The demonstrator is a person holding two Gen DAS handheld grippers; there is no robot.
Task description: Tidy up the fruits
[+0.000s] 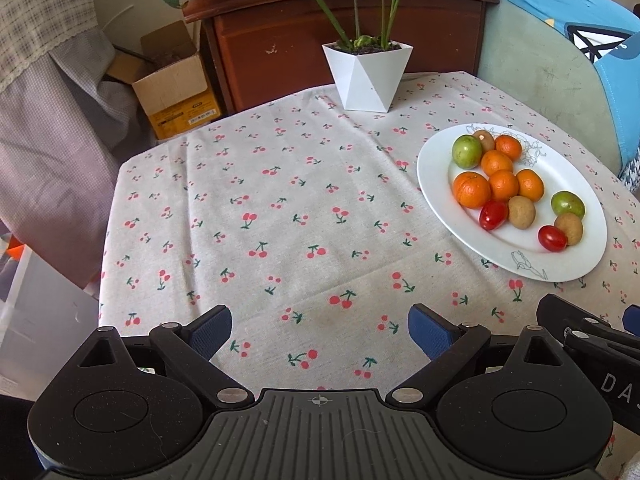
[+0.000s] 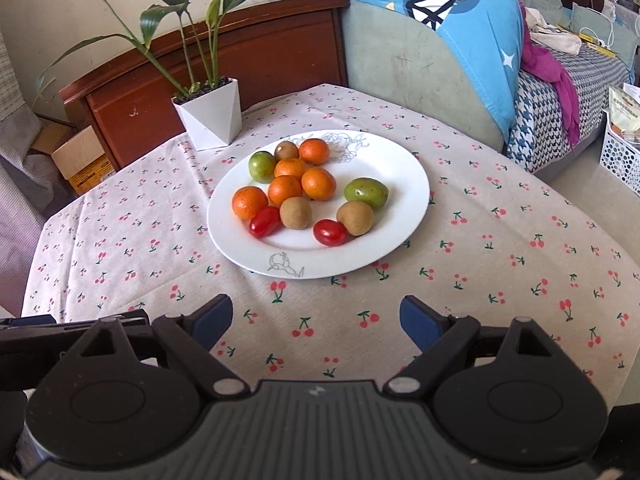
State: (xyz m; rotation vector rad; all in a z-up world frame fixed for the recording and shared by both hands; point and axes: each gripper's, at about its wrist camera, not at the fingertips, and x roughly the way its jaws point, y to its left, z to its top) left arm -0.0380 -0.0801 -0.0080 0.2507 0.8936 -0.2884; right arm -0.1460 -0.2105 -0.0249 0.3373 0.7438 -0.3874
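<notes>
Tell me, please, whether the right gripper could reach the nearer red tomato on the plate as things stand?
Probably yes: the right gripper is open, and only bare tablecloth lies before the nearer tomato by the plate rim.

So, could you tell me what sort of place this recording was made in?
Most likely a lived-in home, perhaps a bedroom: a cherry-print tablecloth covers a small table, a wooden headboard stands behind the potted plant, and blue bedding is heaped nearby.
</notes>
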